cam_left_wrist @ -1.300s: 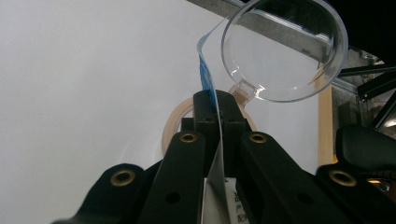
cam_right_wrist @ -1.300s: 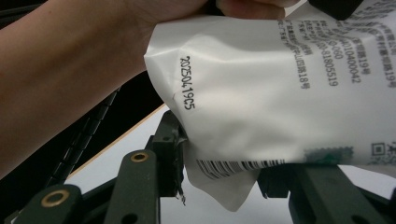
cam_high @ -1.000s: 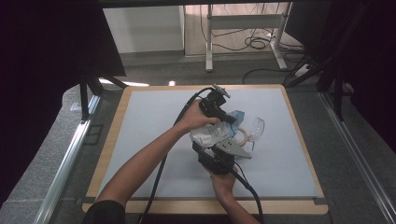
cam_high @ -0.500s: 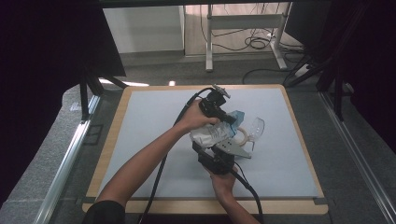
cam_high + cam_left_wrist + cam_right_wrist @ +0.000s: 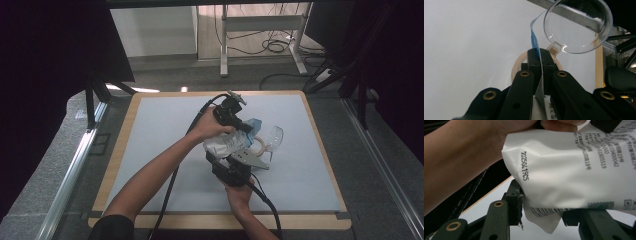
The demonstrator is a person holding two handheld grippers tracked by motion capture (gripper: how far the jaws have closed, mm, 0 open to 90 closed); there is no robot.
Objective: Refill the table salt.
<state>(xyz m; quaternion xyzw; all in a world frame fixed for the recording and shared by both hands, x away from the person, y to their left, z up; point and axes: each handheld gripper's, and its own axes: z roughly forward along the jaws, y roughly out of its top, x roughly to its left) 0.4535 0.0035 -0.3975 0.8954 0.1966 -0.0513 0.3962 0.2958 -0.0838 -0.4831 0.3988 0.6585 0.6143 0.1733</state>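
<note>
Both claws pinch the pouch [image 5: 227, 142], hiding much of its print.

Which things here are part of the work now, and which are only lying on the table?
In the work:
- white pouch, pinched by the left gripper and gripped at its lower edge by the right gripper

Only lying there:
- clear plastic cup
- tape roll, beside the cup on the table

Desk [image 5: 150, 150]: grey mat, wooden border. Behind desk: metal frame legs [image 5: 260, 30], black cables [image 5: 275, 47] on floor.
</note>
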